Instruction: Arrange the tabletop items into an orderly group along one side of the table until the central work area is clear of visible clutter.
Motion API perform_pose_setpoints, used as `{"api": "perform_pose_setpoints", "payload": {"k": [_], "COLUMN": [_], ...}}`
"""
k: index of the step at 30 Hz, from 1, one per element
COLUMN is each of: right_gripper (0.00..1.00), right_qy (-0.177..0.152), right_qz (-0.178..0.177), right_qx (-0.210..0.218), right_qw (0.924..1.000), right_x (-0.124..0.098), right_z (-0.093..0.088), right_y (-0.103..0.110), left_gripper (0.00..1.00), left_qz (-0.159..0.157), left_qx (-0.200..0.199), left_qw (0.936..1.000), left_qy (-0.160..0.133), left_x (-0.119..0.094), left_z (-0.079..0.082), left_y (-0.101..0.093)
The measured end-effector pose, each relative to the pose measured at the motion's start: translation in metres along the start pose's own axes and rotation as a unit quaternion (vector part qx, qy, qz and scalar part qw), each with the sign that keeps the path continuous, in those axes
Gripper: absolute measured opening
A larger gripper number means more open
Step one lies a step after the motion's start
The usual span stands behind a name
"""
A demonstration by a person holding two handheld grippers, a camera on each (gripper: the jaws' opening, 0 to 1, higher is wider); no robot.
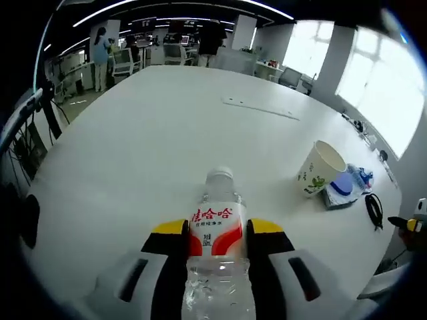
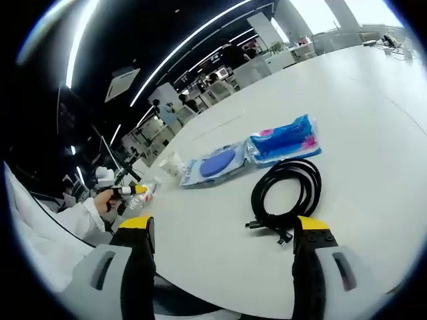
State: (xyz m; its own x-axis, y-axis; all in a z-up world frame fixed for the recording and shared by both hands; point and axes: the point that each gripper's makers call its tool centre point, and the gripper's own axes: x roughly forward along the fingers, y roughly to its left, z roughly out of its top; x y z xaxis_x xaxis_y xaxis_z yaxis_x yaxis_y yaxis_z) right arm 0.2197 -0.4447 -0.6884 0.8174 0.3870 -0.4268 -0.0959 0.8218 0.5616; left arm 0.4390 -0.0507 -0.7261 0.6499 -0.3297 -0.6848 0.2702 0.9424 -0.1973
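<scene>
A clear water bottle with a red and white label and a white cap lies along my left gripper, whose yellow-tipped jaws are shut on its body. To the right stand a tilted paper cup, a blue packet and a coiled black cable. In the right gripper view, my right gripper is open and holds nothing, and the black cable lies just ahead of its jaws. Beyond it are two blue packets, the cup, and the left gripper with the bottle.
The large white table has a flat cover panel near its far middle. Chairs, desks and people stand beyond the far edge. A person's white sleeve reaches in at the left of the right gripper view. Bright windows line one side.
</scene>
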Motion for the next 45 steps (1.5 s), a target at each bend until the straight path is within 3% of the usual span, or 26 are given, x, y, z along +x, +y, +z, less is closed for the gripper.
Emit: {"api": "perform_pose_setpoints", "payload": {"k": [5, 9, 12, 19, 25, 28, 30, 32, 34, 39, 43, 45], "right_gripper": [0.84, 0.8, 0.78, 0.74, 0.7, 0.66, 0.66, 0.65, 0.66, 0.65, 0.62, 0.6], "right_qy": [0.002, 0.01, 0.01, 0.019, 0.036, 0.05, 0.04, 0.049, 0.07, 0.106, 0.135, 0.168], "right_qz": [0.012, 0.039, 0.053, 0.112, 0.182, 0.195, 0.22, 0.235, 0.244, 0.235, 0.234, 0.238], "right_qx": [0.0, -0.019, -0.026, -0.053, -0.065, -0.005, 0.017, 0.035, 0.036, 0.014, 0.036, 0.053], "right_qw": [0.9999, 0.999, 0.9982, 0.9922, 0.9804, 0.9795, 0.9746, 0.9701, 0.9665, 0.9661, 0.9621, 0.9552], "right_x": [0.002, 0.011, 0.021, 0.052, 0.085, 0.104, 0.119, 0.134, 0.152, 0.183, 0.205, 0.216], "right_z": [0.004, 0.014, 0.023, 0.048, 0.07, 0.082, 0.098, 0.104, 0.104, 0.094, 0.084, 0.071], "right_y": [0.006, 0.025, 0.038, 0.086, 0.147, 0.174, 0.198, 0.218, 0.232, 0.255, 0.271, 0.28], "left_gripper": [0.33, 0.33, 0.33, 0.34, 0.34, 0.34, 0.35, 0.35, 0.35, 0.35, 0.35, 0.35], "left_qz": [0.0, -0.006, -0.009, -0.006, -0.012, -0.017, -0.021, -0.022, -0.021, -0.027, -0.034, -0.037], "left_qx": [-0.007, -0.021, -0.031, -0.013, -0.02, -0.025, -0.034, -0.04, -0.044, -0.069, -0.082, -0.09], "left_qw": [1.0, 0.9998, 0.9994, 0.9999, 0.9996, 0.9994, 0.999, 0.9986, 0.9982, 0.9962, 0.9946, 0.9936], "left_qy": [0.0, 0.0, -0.009, -0.008, -0.015, -0.015, -0.02, -0.026, -0.033, -0.046, -0.052, -0.058], "left_x": [-0.006, -0.003, -0.006, -0.003, -0.006, -0.001, 0.0, 0.0, -0.001, -0.001, -0.001, 0.0], "left_z": [-0.009, -0.013, -0.018, -0.018, -0.018, -0.015, -0.014, -0.014, -0.014, -0.014, -0.013, -0.012], "left_y": [-0.007, 0.0, -0.009, -0.011, -0.012, -0.004, -0.001, 0.0, -0.002, -0.002, 0.0, 0.003]}}
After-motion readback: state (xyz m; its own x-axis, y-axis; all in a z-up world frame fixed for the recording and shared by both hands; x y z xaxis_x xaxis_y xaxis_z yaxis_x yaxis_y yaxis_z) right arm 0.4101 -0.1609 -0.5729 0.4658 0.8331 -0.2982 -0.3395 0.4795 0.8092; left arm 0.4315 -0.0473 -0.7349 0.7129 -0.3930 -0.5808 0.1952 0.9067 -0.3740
